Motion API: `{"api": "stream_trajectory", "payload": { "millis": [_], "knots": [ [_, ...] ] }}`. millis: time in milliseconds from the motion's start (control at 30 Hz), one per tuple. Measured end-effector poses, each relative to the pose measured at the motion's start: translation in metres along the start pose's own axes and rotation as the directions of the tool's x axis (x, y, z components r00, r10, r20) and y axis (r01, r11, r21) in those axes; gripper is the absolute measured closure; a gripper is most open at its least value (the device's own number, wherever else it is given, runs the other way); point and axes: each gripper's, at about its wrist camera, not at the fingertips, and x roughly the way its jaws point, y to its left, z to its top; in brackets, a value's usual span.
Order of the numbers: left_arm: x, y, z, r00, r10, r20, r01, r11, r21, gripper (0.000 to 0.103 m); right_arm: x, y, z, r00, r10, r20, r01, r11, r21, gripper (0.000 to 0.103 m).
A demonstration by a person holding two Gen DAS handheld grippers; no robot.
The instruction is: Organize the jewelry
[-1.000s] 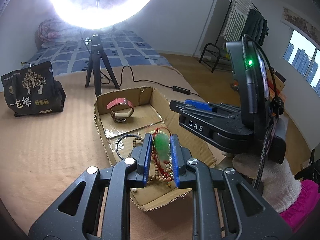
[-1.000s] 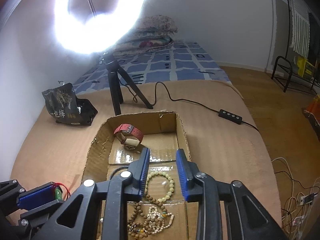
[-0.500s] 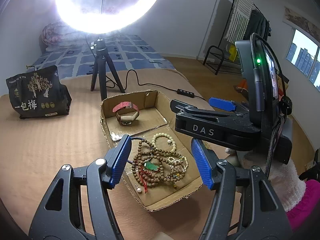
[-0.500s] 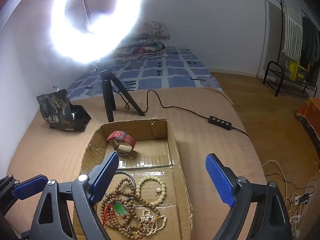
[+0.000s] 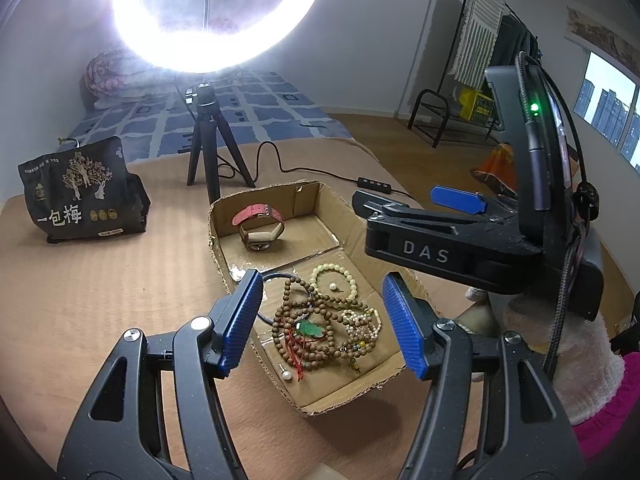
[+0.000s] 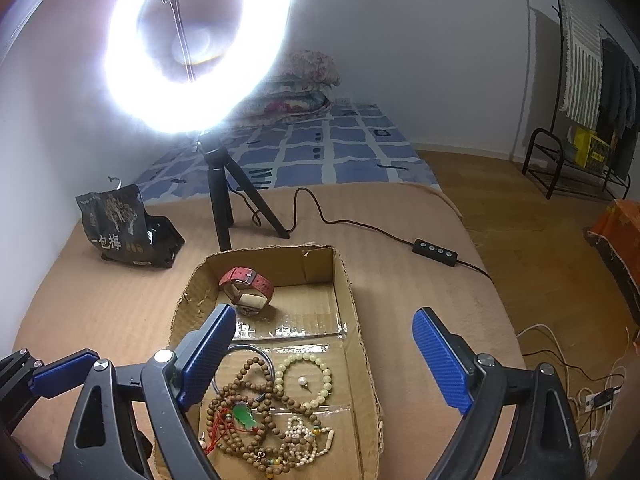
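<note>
Both grippers are spread wide with nothing in them right now: the left gripper (image 5: 323, 322) hangs over the near end of the cardboard box (image 5: 362, 216), and the right gripper (image 6: 334, 354) is looking down into the same box from the other side. All the jewelry sits inside. The red-strap watch (image 5: 259, 227) is alone at the far end, and the near half is a heap: a pale bead bracelet (image 5: 335, 281) with a loose pearl stud (image 6: 303, 381) inside its ring, wooden bead strands (image 5: 298, 312) tangled around a green jade pendant (image 5: 311, 329) on red cord, a thin dark bangle (image 6: 244, 354) partly under them, and a small pearl-ish strand (image 6: 303, 440). There's another pearl earring (image 5: 285, 374) near the front wall. If I had to guess, the next pick should be whatever lies free, like the pale bracelet. Pinch one side of the loop only, lift slowly, and watch that it doesn't drag the wooden beads or flick that stud out. The cardboard is light, so the spare gripper could steady the rim.
</note>
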Motion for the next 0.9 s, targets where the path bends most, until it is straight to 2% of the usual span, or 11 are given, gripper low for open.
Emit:
{"api": "stream_trajectory", "payload": {
  "millis": [333, 467, 633, 767, 900],
  "knots": [
    [-0.028, 0.004, -0.002, 0.999, 0.006, 0.031, -0.006, 1.000, 0.010, 0.038, -0.029, 0.009, 0.000, 1.000, 0.008, 0.027, -0.008, 1.000, 0.000, 0.011],
    [-0.041, 0.006, -0.004, 0.999, 0.006, 0.049, -0.007, 1.000, 0.012, 0.031, -0.043, 0.017, -0.003, 0.999, 0.018, 0.028, -0.019, 1.000, 0.005, 0.008],
    [-0.061, 0.004, -0.009, 0.998, 0.004, 0.068, -0.006, 1.000, 0.030, 0.030, -0.064, 0.027, -0.006, 0.999, 0.004, 0.049, -0.003, 1.000, -0.013, 0.008],
    [-0.075, 0.003, -0.015, 0.997, 0.002, 0.079, -0.006, 0.999, 0.051, 0.024, -0.087, 0.032, -0.008, 0.997, -0.005, 0.082, 0.005, 1.000, -0.003, 0.002],
    [-0.089, 0.005, -0.019, 0.995, 0.010, 0.095, -0.017, 0.998, 0.066, 0.023, -0.106, 0.038, -0.012, 0.994, -0.003, 0.107, 0.002, 1.000, 0.008, 0.000]
  ]
}}
